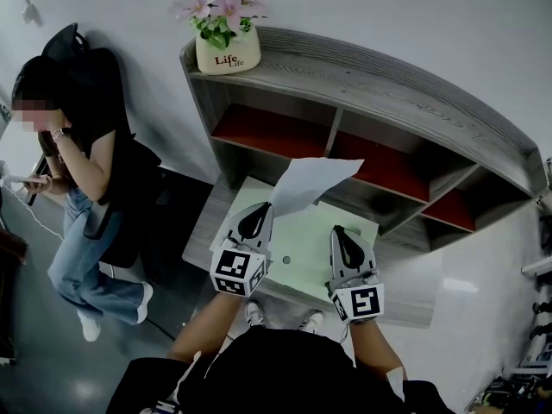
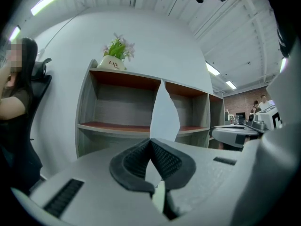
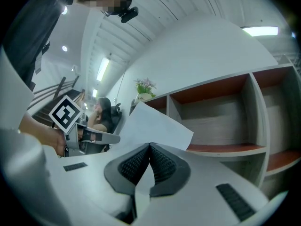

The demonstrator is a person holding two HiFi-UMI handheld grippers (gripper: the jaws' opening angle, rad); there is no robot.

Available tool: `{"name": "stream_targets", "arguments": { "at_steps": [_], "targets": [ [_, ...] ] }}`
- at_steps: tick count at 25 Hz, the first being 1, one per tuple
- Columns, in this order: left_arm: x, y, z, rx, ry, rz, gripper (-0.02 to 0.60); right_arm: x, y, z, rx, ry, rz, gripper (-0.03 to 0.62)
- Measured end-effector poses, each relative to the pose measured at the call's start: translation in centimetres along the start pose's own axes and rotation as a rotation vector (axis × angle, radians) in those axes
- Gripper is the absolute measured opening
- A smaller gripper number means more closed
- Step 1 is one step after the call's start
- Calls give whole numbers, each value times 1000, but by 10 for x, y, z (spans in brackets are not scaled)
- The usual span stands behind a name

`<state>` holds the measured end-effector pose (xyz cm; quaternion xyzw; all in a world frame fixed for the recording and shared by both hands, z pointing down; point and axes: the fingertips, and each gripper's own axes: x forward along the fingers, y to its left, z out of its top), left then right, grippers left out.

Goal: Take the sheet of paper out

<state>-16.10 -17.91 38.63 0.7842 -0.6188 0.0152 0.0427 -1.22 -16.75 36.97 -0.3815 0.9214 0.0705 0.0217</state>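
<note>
A white sheet of paper [image 1: 309, 182] is held up above the pale green mat [image 1: 297, 253], in front of the shelf unit. My left gripper [image 1: 268, 206] is shut on the sheet's lower corner. In the left gripper view the paper [image 2: 164, 112] rises edge-on straight out of the closed pads of my left gripper [image 2: 150, 141]. My right gripper [image 1: 336, 229] hovers over the mat to the right of the sheet, apart from it. In the right gripper view its pads meet at the tip of my right gripper [image 3: 150, 145], and the paper [image 3: 155, 125] stands ahead and to the left.
A grey shelf unit [image 1: 379, 89] with red-floored compartments stands against the wall, with a flower pot [image 1: 227, 50] on its left end. A seated person [image 1: 82, 162] with a phone is at the far left. Desks and equipment [image 2: 235, 131] lie to the right.
</note>
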Motion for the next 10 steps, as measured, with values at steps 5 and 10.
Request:
{"name": "stream_targets", "arguments": {
  "at_steps": [5, 10],
  "targets": [
    [1, 1, -7, -10, 9, 2, 6, 0, -3, -2, -2, -1, -9, 21],
    [1, 3, -9, -28, 14, 0, 6, 3, -5, -4, 32, -11, -3, 20]
  ]
}}
